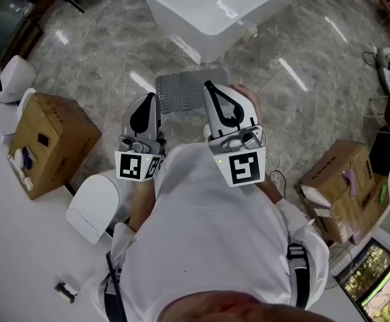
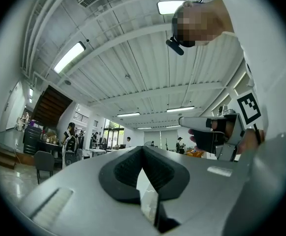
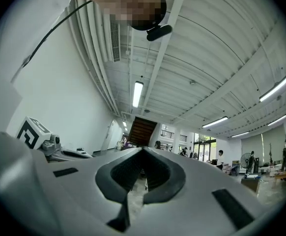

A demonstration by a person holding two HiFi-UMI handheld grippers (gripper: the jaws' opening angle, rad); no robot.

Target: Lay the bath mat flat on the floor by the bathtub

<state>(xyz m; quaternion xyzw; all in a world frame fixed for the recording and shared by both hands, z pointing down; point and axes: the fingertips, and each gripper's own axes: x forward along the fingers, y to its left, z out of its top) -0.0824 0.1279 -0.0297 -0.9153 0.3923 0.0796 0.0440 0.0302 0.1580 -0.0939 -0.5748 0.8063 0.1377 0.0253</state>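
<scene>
In the head view a grey perforated bath mat (image 1: 180, 92) lies flat on the marble floor, just in front of the white bathtub (image 1: 215, 9). Its near edge is hidden behind my two grippers. My left gripper (image 1: 153, 96) is held at chest height over the mat's left side, its jaws shut with nothing between them. My right gripper (image 1: 208, 84) is beside it over the mat's right side, also shut and empty. Both point forward and slightly upward, so the left gripper view (image 2: 142, 148) and the right gripper view (image 3: 143, 150) show only closed jaw tips, the ceiling and the far hall.
A cardboard box (image 1: 53, 139) stands on the left and another (image 1: 339, 183) on the right. A white toilet (image 1: 94, 205) sits by my left side and another white fixture (image 1: 13, 78) further left. Cables lie at the right edge, and a screen (image 1: 376, 282) glows at the bottom right.
</scene>
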